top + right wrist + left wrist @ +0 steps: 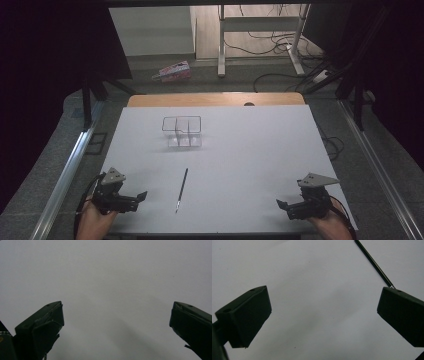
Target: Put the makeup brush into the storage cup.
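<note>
Simply a slim black brush (181, 189)

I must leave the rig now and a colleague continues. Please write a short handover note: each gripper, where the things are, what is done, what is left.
Left gripper: open, empty, resting at the near left of the white table.
Right gripper: open, empty, at the near right.
Thin black brush: lies flat on the table, near the middle, closer to the left gripper, untouched.
Clear divided organizer: stands farther back, and looks empty.
Done: nothing visible yet.
Left: probably pick up the brush and put it in the organizer.
</note>
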A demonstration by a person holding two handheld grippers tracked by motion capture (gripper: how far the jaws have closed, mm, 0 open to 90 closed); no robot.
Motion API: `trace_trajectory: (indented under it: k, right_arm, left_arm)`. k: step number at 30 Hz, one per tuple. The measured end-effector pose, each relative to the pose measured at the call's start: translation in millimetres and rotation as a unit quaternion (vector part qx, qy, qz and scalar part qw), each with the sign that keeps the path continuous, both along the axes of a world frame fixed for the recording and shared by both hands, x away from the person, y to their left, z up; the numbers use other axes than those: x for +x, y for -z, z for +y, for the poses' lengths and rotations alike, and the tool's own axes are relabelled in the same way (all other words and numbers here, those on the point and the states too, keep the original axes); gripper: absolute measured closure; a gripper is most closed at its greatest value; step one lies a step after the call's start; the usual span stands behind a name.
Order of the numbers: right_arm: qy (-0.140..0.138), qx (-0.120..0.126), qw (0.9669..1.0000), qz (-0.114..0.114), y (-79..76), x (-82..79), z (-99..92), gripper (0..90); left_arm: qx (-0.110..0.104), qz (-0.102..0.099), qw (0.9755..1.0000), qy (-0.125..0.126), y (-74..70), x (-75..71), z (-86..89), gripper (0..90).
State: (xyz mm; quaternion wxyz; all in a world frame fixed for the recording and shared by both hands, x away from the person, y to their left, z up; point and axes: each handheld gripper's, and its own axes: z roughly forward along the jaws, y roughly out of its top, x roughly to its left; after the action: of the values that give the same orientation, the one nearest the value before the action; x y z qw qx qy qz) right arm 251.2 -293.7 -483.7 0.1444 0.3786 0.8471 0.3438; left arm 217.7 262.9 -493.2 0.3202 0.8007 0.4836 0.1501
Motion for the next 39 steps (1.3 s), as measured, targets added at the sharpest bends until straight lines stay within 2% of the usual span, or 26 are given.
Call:
trace_trajectory:
  k: [10,17,18,25,29,36,38,39]
  right_arm:
    - [-0.007,-0.008,0.9999,0.008,2.8,1.5,2.0,0.0]
    - [-0.009,-0.015,0.9998,0.000,2.3,1.3,3.1,0.0]
    - [-0.009,-0.015,0.9998,-0.002,2.3,1.3,3.2,0.0]
    - [-0.010,-0.009,0.9999,-0.003,2.3,2.0,3.0,0.0]
    - [-0.012,-0.017,0.9998,-0.004,2.7,2.4,3.4,0.0]
    - [-0.010,-0.032,0.9994,-0.010,2.2,2.2,4.2,0.0]
    - [-0.008,-0.034,0.9993,-0.011,2.1,2.1,4.4,0.0]
    - [-0.008,-0.035,0.9993,-0.011,2.1,2.1,4.5,0.0]
  left_arm:
    - [0.019,0.021,0.9996,0.009,-4.4,4.8,-0.8,0.0]
    - [0.035,0.038,0.9986,0.014,-5.9,8.1,-2.3,0.0]
    - [0.047,0.047,0.9976,0.019,-6.0,10.3,-3.0,0.0]
    - [0.067,0.067,0.9951,0.027,-7.2,16.6,-7.0,0.1]
    - [0.080,0.081,0.9931,0.030,-8.7,20.3,-8.7,0.1]
    - [0.121,0.104,0.9867,0.030,-12.0,25.2,-10.2,0.4]
    - [0.124,0.109,0.9858,0.031,-12.7,26.1,-10.8,0.6]
    - [0.118,0.113,0.9860,0.032,-13.4,27.3,-11.1,0.6]
